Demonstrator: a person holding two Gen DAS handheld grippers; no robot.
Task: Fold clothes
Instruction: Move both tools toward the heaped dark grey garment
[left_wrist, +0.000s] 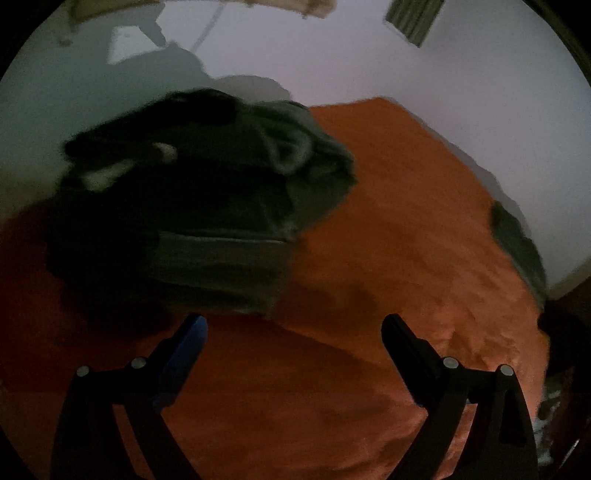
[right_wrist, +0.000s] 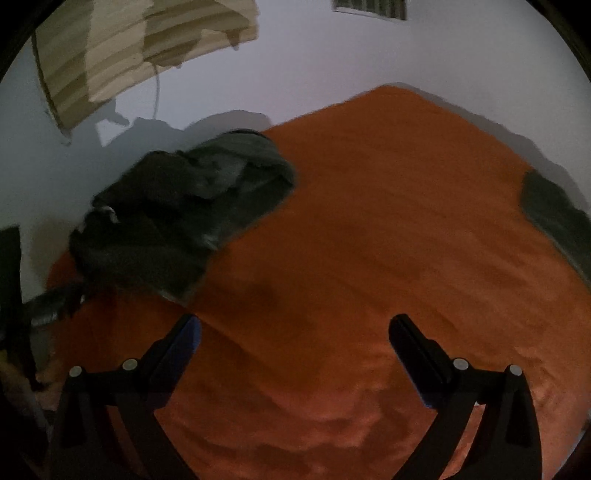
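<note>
A heap of dark clothes (left_wrist: 207, 192) lies crumpled on the orange bed cover (left_wrist: 388, 240), towards its left side. My left gripper (left_wrist: 293, 323) is open just short of the heap's near edge, nothing between its fingers. In the right wrist view the same heap of clothes (right_wrist: 184, 218) sits further off at the left, on the orange cover (right_wrist: 369, 221). My right gripper (right_wrist: 295, 325) is open over bare cover, well clear of the heap. The room is dim and the clothes blur together.
Another dark piece of cloth (right_wrist: 557, 218) lies at the bed's right edge, also seen as a dark cloth (left_wrist: 517, 243). A pale wall (right_wrist: 314, 55) stands behind the bed, with a striped curtain (right_wrist: 122, 48) at upper left. Dark objects (right_wrist: 14, 295) crowd the left edge.
</note>
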